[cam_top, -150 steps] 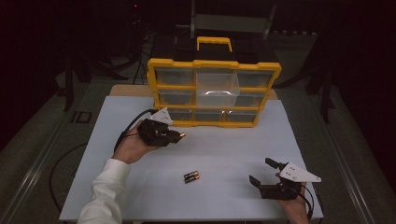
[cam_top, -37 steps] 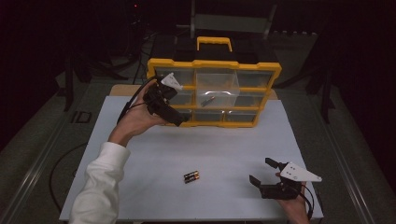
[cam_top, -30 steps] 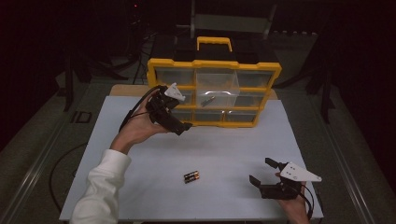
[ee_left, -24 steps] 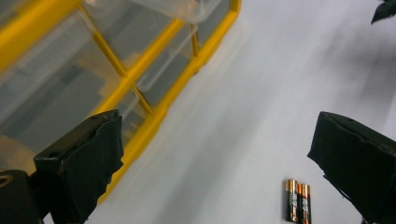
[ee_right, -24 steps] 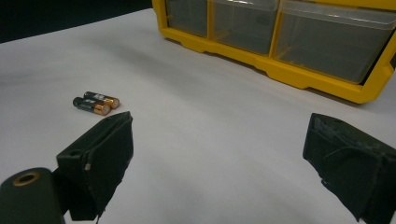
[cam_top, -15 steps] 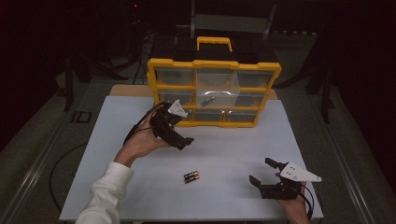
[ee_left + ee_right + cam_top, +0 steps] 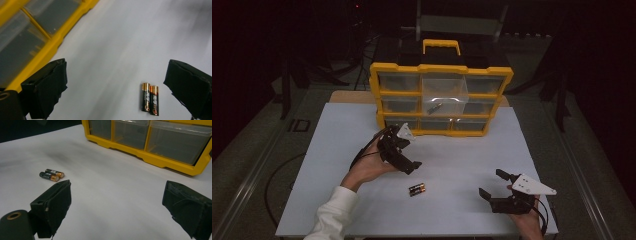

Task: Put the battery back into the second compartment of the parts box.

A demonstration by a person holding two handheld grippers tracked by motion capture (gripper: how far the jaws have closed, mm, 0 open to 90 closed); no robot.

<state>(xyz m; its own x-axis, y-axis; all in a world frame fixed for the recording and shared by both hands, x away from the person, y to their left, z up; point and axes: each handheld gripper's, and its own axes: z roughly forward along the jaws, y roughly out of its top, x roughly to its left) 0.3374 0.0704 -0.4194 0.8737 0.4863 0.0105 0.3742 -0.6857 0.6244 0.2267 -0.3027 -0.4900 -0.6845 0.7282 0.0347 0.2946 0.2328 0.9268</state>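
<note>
Two AA batteries [image 7: 416, 189] lie side by side on the white table top [image 7: 337, 150], a little in front of its middle. My left gripper [image 7: 408, 163] hangs open just above and behind them, tips pointing down at them. In the left gripper view the batteries [image 7: 150, 100] lie near the right jaw of my left gripper [image 7: 117, 90], with nothing between the jaws. My right gripper [image 7: 491, 183] rests open at the front right. In the right gripper view its jaws [image 7: 117, 205] stand wide apart and the batteries [image 7: 51, 175] lie off to the left.
A yellow drawer organizer [image 7: 442, 70] with a handle stands at the back of the table. Its top middle clear drawer [image 7: 444, 92] is pulled out, with a small item [image 7: 435, 106] inside. The organizer's base [image 7: 155, 157] lies ahead of my right gripper.
My left gripper came away from the organizer's drawers and dropped toward the two batteries. The right gripper and the batteries stayed put.
</note>
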